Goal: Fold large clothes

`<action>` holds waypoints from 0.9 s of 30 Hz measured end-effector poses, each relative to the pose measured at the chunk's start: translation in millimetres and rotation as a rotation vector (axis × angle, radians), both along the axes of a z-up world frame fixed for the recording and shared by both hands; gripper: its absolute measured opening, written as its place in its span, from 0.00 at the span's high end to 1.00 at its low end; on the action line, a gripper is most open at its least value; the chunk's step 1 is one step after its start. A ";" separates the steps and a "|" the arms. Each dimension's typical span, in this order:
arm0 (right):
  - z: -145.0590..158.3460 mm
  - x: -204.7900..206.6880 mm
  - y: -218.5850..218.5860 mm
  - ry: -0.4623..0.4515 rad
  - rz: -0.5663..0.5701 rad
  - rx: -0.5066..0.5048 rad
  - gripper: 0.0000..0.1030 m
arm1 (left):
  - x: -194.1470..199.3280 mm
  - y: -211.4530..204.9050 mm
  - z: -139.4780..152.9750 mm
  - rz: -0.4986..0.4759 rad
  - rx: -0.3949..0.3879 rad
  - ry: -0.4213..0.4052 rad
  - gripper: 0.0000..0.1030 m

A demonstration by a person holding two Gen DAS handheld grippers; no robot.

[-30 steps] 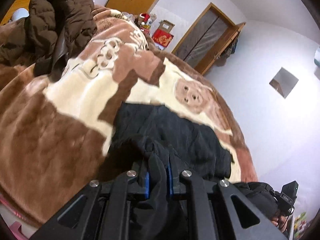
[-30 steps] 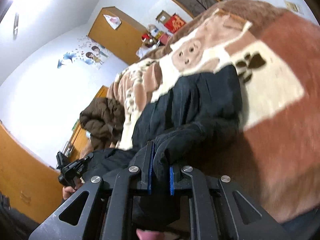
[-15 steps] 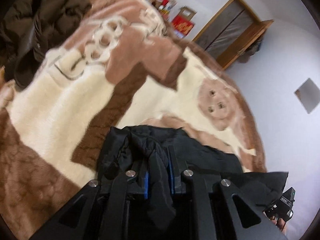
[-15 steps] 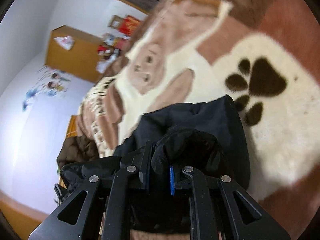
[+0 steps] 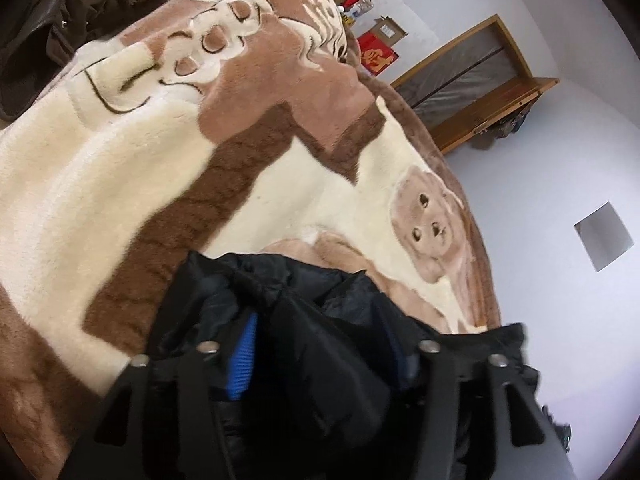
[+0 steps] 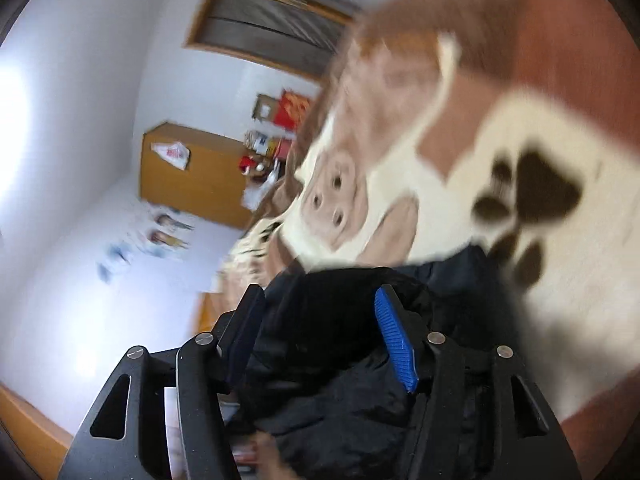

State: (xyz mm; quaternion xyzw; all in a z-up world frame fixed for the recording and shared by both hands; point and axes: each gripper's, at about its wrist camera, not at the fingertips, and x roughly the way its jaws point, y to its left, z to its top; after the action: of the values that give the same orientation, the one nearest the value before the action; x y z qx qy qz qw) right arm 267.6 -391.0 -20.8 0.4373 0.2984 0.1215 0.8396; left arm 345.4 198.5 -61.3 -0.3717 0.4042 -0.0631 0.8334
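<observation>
A black padded garment (image 5: 320, 320) lies bunched on the brown and cream plush blanket (image 5: 160, 168). In the left wrist view my left gripper (image 5: 324, 348) sits over its near edge. Its jaws are opening, and loose black cloth lies between the blue pads (image 5: 244, 356) without being pinched. In the blurred right wrist view my right gripper (image 6: 320, 320) is also opening over the same black garment (image 6: 332, 380). A fold rests between its fingers (image 6: 394, 340), and the pads stand clear of it. The garment's lower part is hidden under both grippers.
A dark brown jacket (image 5: 60, 20) is heaped at the blanket's far left. Beyond the bed are a wooden door frame (image 5: 472, 80), a red box (image 5: 376, 56) and a wooden cabinet (image 6: 192, 176). Bare blanket (image 6: 540, 280) stretches ahead of the garment.
Both grippers were shut on folds of the black garment and carried it forward and down over the blanket. Now both have spread their jaws and let go of the cloth.
</observation>
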 end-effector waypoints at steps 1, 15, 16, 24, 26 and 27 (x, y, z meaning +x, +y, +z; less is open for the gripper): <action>3.3 -2.4 9.2 0.000 0.020 -0.077 0.43 | 0.0 0.4 4.8 0.002 -0.005 -0.014 0.33; -20.2 26.0 73.2 0.098 0.145 -0.578 0.43 | -28.2 -29.5 69.7 -0.158 0.283 -0.166 0.18; -18.3 26.0 74.1 0.101 0.140 -0.588 0.43 | -27.7 -40.3 64.2 -0.194 0.295 -0.149 0.18; -18.4 28.3 154.7 0.019 0.340 -0.761 0.43 | -23.0 -147.7 30.6 -0.442 0.491 -0.206 0.18; -40.9 56.2 160.2 0.074 0.330 -0.824 0.43 | -0.6 -153.5 14.6 -0.405 0.574 -0.166 0.18; -50.4 69.3 159.2 0.088 0.322 -0.841 0.43 | 10.2 -152.2 7.2 -0.372 0.618 -0.156 0.18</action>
State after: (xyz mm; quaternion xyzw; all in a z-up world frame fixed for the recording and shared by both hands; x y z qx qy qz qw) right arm 337.0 -231.8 -71.2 0.0107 0.4214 0.1002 0.9013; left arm 355.6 46.3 -54.1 -0.0169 0.4003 -0.1168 0.9087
